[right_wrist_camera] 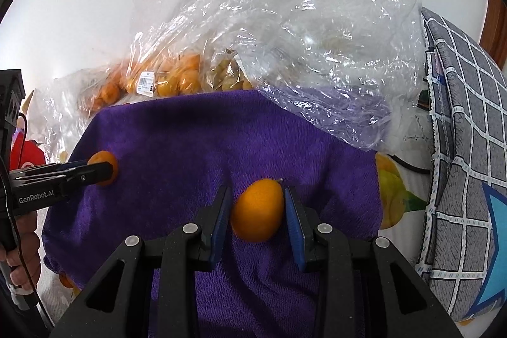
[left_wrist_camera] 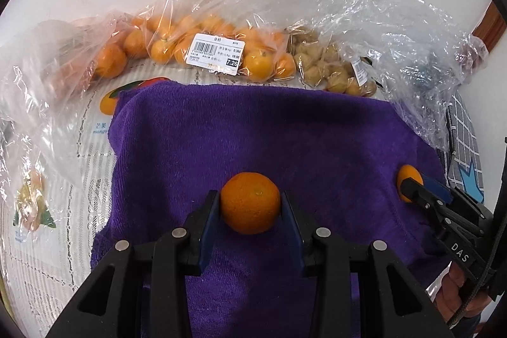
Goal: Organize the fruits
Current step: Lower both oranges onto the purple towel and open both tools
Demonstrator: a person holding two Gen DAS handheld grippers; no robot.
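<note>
Over the purple towel [left_wrist_camera: 253,132], the left gripper [left_wrist_camera: 250,205] pinches a round dimpled orange [left_wrist_camera: 250,203] while the right gripper [right_wrist_camera: 257,211] clamps a smoother, egg-shaped one [right_wrist_camera: 257,210].

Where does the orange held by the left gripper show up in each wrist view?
Left wrist: the orange sits bottom centre, between the left gripper pads.
Right wrist: same orange at the left edge, partly hidden by that gripper's fingers.
Shared landmark: purple towel under it in both.
</note>
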